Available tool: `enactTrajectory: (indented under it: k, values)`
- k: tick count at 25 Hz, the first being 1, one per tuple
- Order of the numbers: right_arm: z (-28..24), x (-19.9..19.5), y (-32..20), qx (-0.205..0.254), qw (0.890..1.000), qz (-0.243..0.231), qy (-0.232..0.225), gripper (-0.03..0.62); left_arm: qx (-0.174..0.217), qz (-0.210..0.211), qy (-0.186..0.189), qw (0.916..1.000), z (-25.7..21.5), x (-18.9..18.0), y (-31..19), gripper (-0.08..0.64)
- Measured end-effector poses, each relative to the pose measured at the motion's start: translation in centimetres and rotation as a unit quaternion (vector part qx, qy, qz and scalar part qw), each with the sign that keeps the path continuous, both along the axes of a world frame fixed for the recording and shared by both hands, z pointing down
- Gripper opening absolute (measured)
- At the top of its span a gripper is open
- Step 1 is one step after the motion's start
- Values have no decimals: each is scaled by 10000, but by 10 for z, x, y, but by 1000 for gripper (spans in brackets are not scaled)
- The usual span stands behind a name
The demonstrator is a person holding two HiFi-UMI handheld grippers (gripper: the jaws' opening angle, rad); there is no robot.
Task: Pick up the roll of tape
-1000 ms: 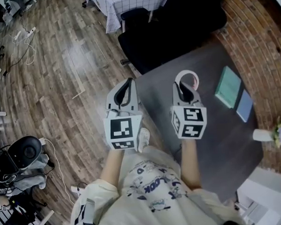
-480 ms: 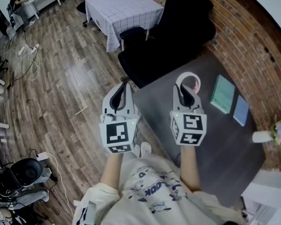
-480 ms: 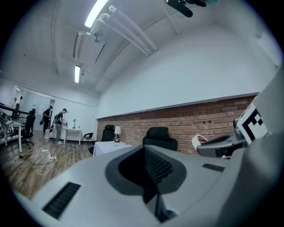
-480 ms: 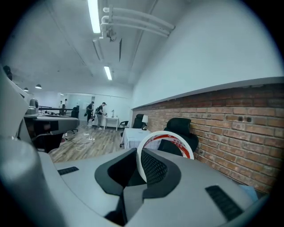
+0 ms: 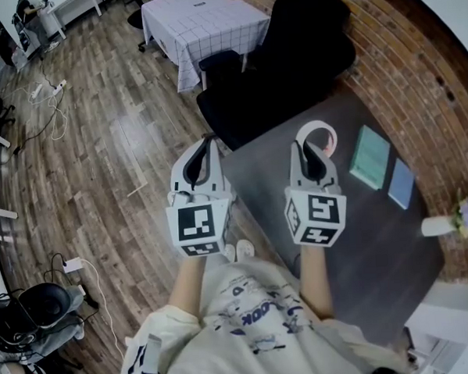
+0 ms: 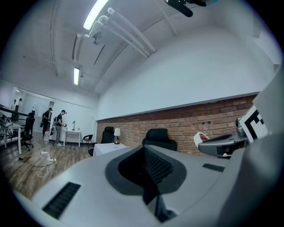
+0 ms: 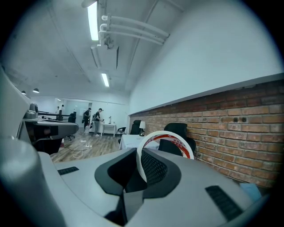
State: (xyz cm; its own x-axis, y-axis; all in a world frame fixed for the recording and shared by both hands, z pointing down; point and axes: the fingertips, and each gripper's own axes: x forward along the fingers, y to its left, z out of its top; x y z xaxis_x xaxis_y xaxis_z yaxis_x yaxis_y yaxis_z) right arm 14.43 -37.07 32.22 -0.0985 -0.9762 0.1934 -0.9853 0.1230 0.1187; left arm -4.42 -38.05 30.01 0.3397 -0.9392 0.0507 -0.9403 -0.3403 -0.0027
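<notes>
The roll of tape (image 5: 314,124), a white ring with red print, stands upright between the jaws of my right gripper (image 5: 307,145), lifted above the dark table (image 5: 361,230). In the right gripper view the tape (image 7: 165,135) rises out of the jaws, and my right gripper (image 7: 140,155) is shut on the ring's wall. My left gripper (image 5: 208,141) hangs level beside it, over the floor at the table's left edge, shut with nothing in it. In the left gripper view, my left gripper (image 6: 146,153) has its jaws together, and the tape (image 6: 200,138) shows at the right.
On the table lie a teal book (image 5: 370,156) and a blue book (image 5: 401,183); a small vase of flowers (image 5: 455,221) stands at the right. A black office chair (image 5: 275,71) stands beyond the table, with a cloth-covered table (image 5: 202,20) behind it. Brick wall on the right.
Both grippers have risen a little, the tape still gripped in the right one. The head view has tilted, so more of the far room shows.
</notes>
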Motion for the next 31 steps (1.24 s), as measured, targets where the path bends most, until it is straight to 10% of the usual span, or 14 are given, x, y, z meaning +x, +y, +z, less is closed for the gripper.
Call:
enactTrajectory:
  k: [31]
  values:
    - [4,11,-1,82,9999,55,-134,37,-79,80,-28,9999,6,12,0,3]
